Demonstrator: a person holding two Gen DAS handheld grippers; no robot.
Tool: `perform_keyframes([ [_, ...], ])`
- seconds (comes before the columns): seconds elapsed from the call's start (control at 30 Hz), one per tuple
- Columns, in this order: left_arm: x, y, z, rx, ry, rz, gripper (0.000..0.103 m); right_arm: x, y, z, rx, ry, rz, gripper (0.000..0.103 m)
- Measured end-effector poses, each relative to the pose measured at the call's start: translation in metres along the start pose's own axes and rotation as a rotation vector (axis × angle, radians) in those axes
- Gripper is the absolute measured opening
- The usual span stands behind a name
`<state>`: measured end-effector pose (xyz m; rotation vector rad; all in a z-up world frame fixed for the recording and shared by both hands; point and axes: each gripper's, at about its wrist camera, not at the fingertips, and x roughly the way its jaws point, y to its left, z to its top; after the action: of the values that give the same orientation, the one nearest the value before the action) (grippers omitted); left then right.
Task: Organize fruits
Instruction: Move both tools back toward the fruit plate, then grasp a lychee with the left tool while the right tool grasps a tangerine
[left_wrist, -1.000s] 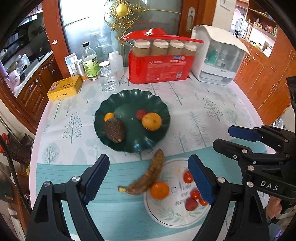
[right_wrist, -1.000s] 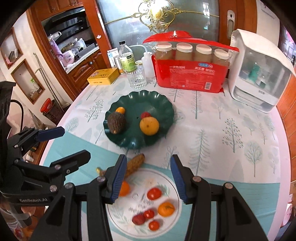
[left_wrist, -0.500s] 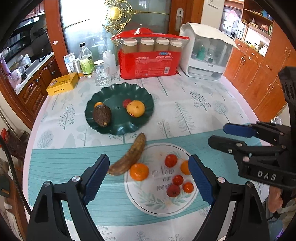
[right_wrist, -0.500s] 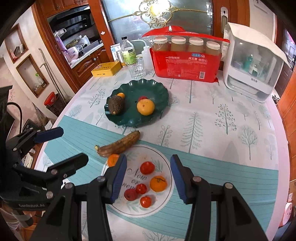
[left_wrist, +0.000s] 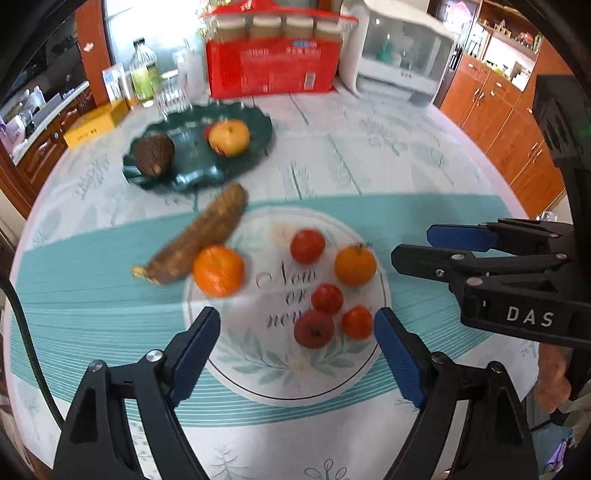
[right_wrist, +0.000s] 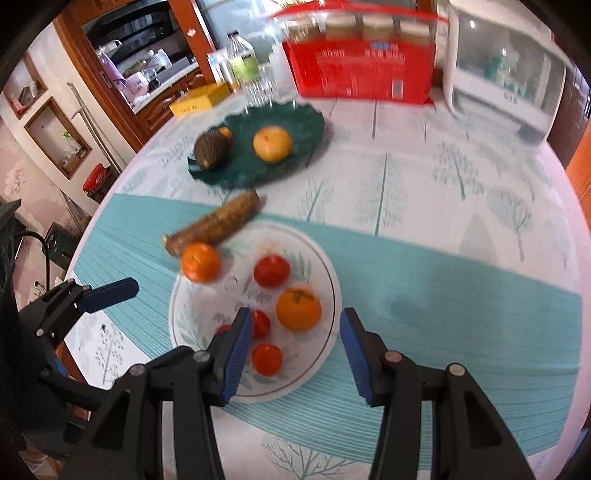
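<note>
A white printed plate (left_wrist: 258, 369) holds an orange (left_wrist: 355, 266) and several small red tomatoes (left_wrist: 327, 299). A mandarin (left_wrist: 218, 271) sits on its left rim beside a browned banana (left_wrist: 201, 236). Behind them, a dark green plate (left_wrist: 192, 173) carries a dark rough fruit (left_wrist: 154, 153) and a yellow-orange fruit (left_wrist: 229, 137). My left gripper (left_wrist: 297, 350) hovers over the white plate's near side. Its jaws are closing and its pads touch nothing. My right gripper (right_wrist: 295, 350) is open and empty above the orange (right_wrist: 298, 309) and the white plate (right_wrist: 195, 317).
At the back of the round table stand a red pack of jars (left_wrist: 273, 70), a white appliance (left_wrist: 399, 62), a glass (left_wrist: 171, 94), bottles and a yellow tin (left_wrist: 92, 123). Wooden cabinets (left_wrist: 498, 122) line the right. The table edge curves close on both sides.
Both grippers have come down and closer to the white plate, so the fruits look larger. The left jaws stand slightly narrower. No fruit has moved.
</note>
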<state>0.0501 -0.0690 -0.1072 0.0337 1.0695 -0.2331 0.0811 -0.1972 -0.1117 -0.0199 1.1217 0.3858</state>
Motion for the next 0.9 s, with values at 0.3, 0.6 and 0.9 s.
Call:
perform_keyframes([
  [0.3, 0.046, 0.003, -0.005, -0.057, 0.079, -0.028, 0.059, 0.028, -0.015, -0.011, 0.037, 0.046, 0.027, 0.049],
  [0.6, 0.066, 0.005, -0.009, -0.089, 0.129, -0.063, 0.037, 0.045, -0.016, -0.009, 0.055, 0.062, 0.065, 0.049],
  [0.9, 0.068, 0.008, -0.013, -0.105, 0.132, -0.087, 0.032, 0.063, -0.018, -0.003, 0.088, 0.080, 0.085, 0.049],
])
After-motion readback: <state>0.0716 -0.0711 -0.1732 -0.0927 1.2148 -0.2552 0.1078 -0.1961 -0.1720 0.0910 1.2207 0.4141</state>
